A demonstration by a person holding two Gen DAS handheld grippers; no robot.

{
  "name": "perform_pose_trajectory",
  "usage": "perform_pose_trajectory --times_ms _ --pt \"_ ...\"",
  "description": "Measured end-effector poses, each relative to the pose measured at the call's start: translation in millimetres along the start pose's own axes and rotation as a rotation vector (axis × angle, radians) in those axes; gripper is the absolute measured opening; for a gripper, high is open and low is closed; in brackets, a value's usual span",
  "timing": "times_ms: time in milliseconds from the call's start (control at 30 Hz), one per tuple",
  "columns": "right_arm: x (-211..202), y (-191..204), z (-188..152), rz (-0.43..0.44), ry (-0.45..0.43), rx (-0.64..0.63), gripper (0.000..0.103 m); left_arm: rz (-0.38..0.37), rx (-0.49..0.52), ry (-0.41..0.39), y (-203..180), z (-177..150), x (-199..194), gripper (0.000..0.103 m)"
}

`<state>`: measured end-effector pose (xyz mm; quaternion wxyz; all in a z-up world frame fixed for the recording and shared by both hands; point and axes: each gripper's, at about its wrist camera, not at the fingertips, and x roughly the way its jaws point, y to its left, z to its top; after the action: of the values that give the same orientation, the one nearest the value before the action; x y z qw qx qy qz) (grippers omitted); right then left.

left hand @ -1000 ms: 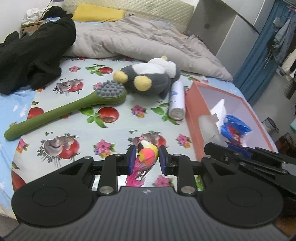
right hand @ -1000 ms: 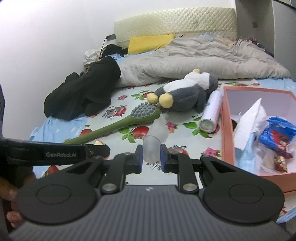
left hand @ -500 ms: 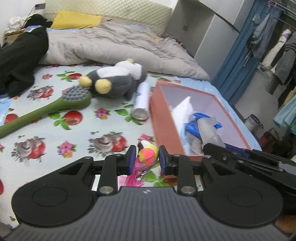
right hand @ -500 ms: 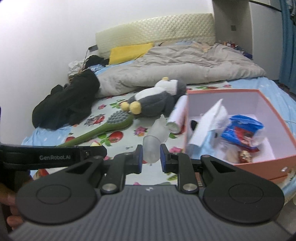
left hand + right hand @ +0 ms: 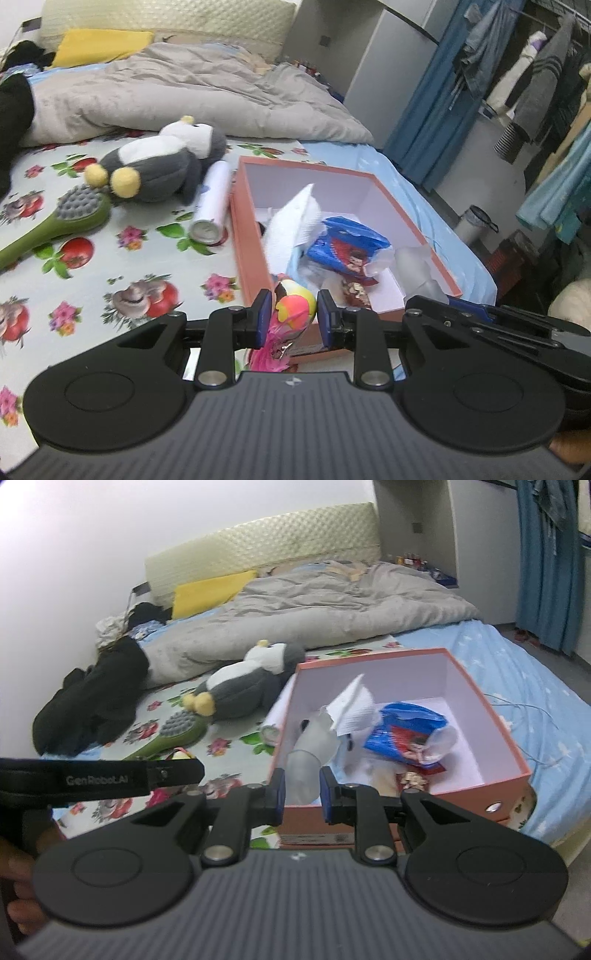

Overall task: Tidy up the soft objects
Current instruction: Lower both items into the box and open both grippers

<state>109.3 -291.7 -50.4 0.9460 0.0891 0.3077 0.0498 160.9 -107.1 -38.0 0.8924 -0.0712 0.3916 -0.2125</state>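
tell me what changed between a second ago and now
Both grippers swung from over the flowered sheet toward the orange box. The left gripper still clamps the pink and yellow toy; the right gripper still clamps the translucent soft piece, now at the box's near wall. Nothing was released. Penguin plush, green brush and white can lie as before.

Both grippers have swung toward the orange box (image 5: 255, 236). The left gripper (image 5: 290, 319), with the pink-and-yellow toy (image 5: 293, 308), was over the patterned sheet and is now at the box's near wall. The right gripper's (image 5: 302, 792) frosted soft piece (image 5: 306, 760) now hangs over the box's 7 o'clock corner.
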Motion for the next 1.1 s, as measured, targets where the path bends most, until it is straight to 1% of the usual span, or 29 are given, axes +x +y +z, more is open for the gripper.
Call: perform_pose_trajectory --times_ms 267,533,800,967,1100 --pt "21.4 -39.1 14.5 -0.023 0.028 0.055 0.023 -0.006 0.027 0.054 -27.5 33.2 51.4 0.031" --pt "62.0 -79.3 37.5 -0.025 0.09 0.035 0.025 0.009 0.05 0.136 -52.4 60.6 124.8 0.031" --pt "113.1 -124.1 41.1 -0.028 0.169 0.07 0.025 0.038 0.058 0.221 -60.1 71.7 194.9 0.031" --pt "139.9 -142.8 39.3 -0.027 0.214 0.08 0.026 0.052 0.045 0.253 -55.4 71.2 222.1 0.031" --pt "155.8 -148.6 37.7 -0.022 0.24 0.083 0.026 0.053 0.037 0.27 -50.4 69.1 234.6 0.031"
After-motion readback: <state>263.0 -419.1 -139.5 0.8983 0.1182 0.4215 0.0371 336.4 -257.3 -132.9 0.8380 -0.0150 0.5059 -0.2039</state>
